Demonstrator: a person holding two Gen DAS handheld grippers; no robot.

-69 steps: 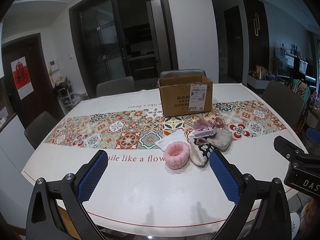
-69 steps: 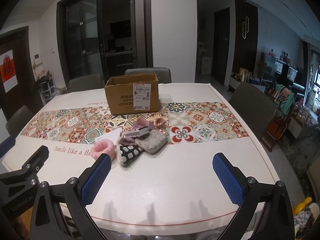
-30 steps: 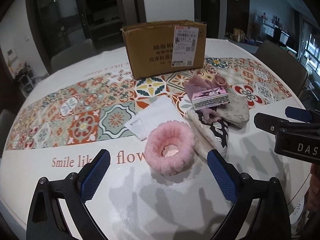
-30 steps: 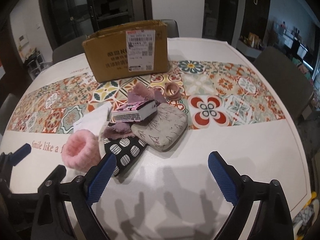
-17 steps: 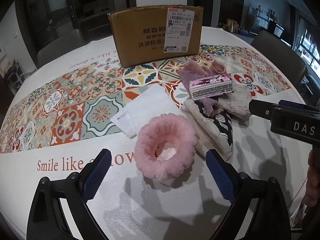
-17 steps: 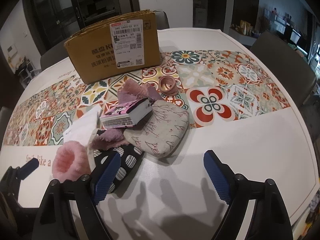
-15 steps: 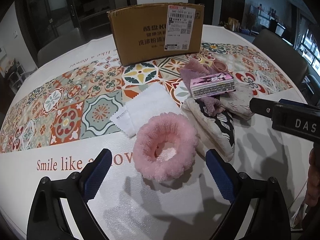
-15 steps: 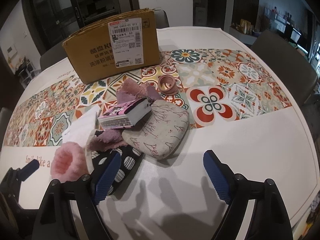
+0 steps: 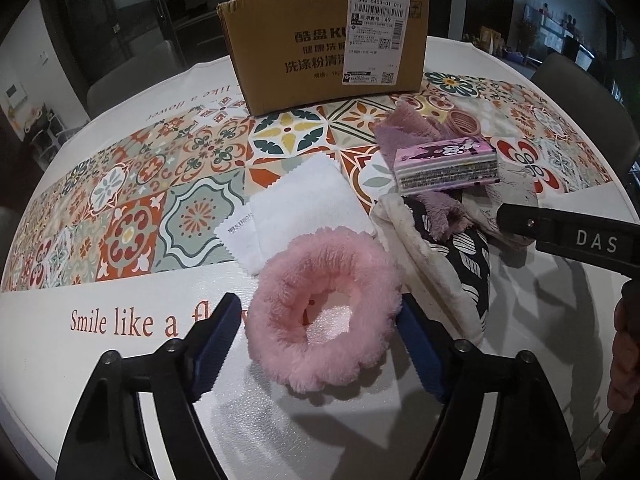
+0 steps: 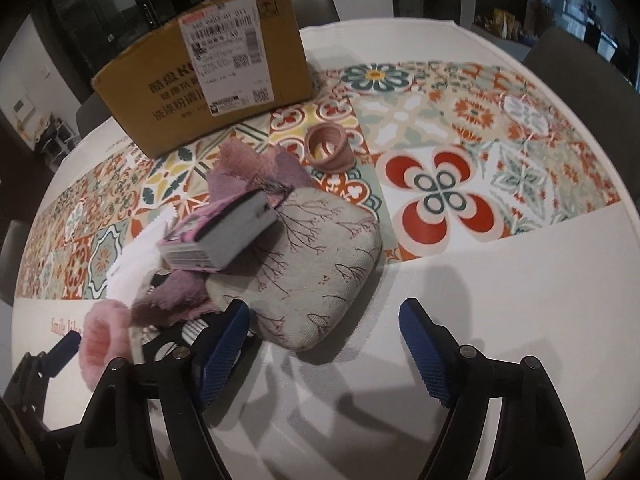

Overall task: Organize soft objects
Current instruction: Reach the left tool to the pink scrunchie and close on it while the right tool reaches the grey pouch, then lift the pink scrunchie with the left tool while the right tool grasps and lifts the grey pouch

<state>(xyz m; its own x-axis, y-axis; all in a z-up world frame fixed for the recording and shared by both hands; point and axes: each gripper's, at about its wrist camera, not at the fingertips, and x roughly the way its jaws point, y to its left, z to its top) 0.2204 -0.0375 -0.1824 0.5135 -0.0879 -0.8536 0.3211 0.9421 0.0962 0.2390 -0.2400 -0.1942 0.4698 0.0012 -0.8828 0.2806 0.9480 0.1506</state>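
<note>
A fluffy pink ring lies on the white table edge, between the blue pads of my left gripper. Its jaws are closing, and the pads stand at the ring's sides without squeezing it. To the right sits a pile: a black-and-white pouch, a purple fuzzy cloth, a pink tissue pack and a grey branch-print pouch. My right gripper hangs over the grey pouch's near corner. Its jaws are closing too, and its pads are clear of the pouch.
A cardboard box stands behind the pile on the patterned runner. A white cloth lies flat beyond the pink ring. A coiled pink hair tie sits near the box. Chairs ring the round table.
Both grippers have come down and forward toward the pile, and their jaws have narrowed. The pink ring now sits between the left pads, and the grey pouch's corner between the right ones.
</note>
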